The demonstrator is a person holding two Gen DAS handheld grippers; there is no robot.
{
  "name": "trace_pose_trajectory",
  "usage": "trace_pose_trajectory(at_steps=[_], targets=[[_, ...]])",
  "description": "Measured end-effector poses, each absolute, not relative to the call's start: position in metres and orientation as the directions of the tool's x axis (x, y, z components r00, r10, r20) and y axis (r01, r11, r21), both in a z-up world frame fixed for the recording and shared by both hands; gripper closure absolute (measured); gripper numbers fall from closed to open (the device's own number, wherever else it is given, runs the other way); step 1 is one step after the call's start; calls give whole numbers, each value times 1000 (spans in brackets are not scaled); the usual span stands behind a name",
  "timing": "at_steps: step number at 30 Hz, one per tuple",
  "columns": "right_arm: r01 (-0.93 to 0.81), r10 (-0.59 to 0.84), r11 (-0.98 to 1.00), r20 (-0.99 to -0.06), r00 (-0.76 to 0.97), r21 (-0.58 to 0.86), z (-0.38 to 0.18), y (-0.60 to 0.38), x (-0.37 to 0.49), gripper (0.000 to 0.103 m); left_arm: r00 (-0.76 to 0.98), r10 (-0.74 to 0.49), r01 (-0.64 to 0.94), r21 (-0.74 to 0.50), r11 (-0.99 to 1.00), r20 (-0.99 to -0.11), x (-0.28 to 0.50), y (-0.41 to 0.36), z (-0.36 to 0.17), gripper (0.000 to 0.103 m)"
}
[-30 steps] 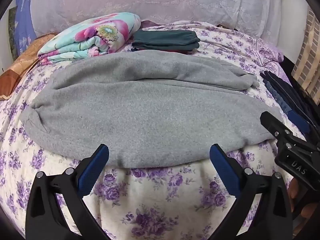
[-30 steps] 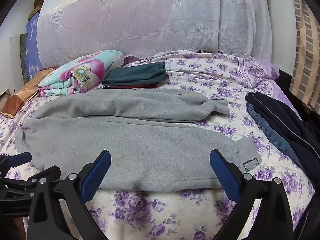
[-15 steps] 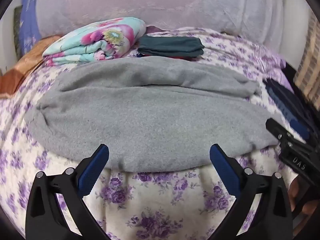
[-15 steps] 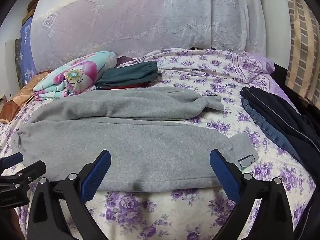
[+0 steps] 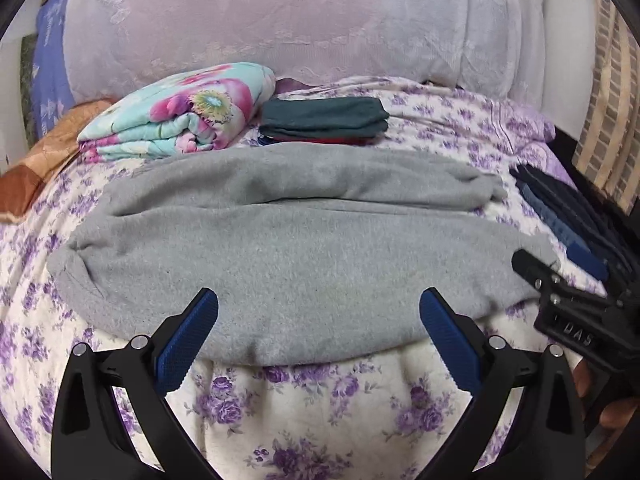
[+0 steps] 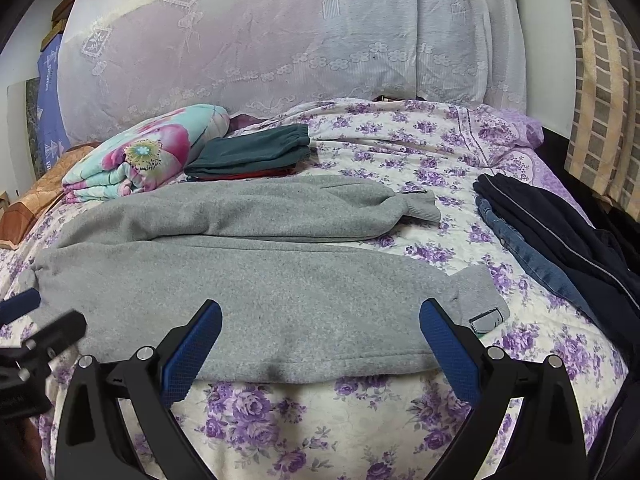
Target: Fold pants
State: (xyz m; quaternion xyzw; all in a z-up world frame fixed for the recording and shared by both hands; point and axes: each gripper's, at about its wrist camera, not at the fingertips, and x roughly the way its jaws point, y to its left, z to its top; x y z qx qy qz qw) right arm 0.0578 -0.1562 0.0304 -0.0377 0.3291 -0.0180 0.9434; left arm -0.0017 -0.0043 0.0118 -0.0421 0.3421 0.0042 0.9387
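The gray pants (image 6: 248, 280) are laid flat across the flowered bed (image 6: 320, 420), with the waist to the left and the two leg ends to the right. The near leg lies along the bed's front edge, and the far leg lies just behind it. No fold has been made yet, it seems.

Compared with a second ago, both cameras have been brought closer and lower, so the pants fill more of each view. The near edge of the pants is now seen just past the blue pads of both tools.

The left gripper (image 5: 318, 336) is held wide open with nothing between its fingers. The right gripper (image 6: 320, 340) is held wide open too, and nothing is held by it (its tip is also seen at the right side of the left view).

This likely means the near edge is about to be grabbed, so the first fold can be started.

Farther back, a flowered blanket (image 6: 148, 156) and a dark green folded pile (image 6: 256, 152) are kept. Dark clothes (image 6: 560, 232) are piled at the right.
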Motion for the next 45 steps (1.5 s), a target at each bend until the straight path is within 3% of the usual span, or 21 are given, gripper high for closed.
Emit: trace_pose_trajectory(at_steps=[3,13,22,45], targets=[[6,-54,997,-622,781,-80,29,-155,57,3,759,-24,-81,-131,988,-651,1,5,10,4],[-9,-58,995,-625,779,-103,27,-146,57,3,700,5,-108,-99,989,-714,8,16,-2,4],[-18,-59,993,-619,783,-118,31,-143,58,3,737,30,-116,-82,990,-675,6,17,9,4],[-15,-60,993,-625,779,-114,29,-145,60,3,723,12,-119,-107,987,-690,9,22,7,4]])
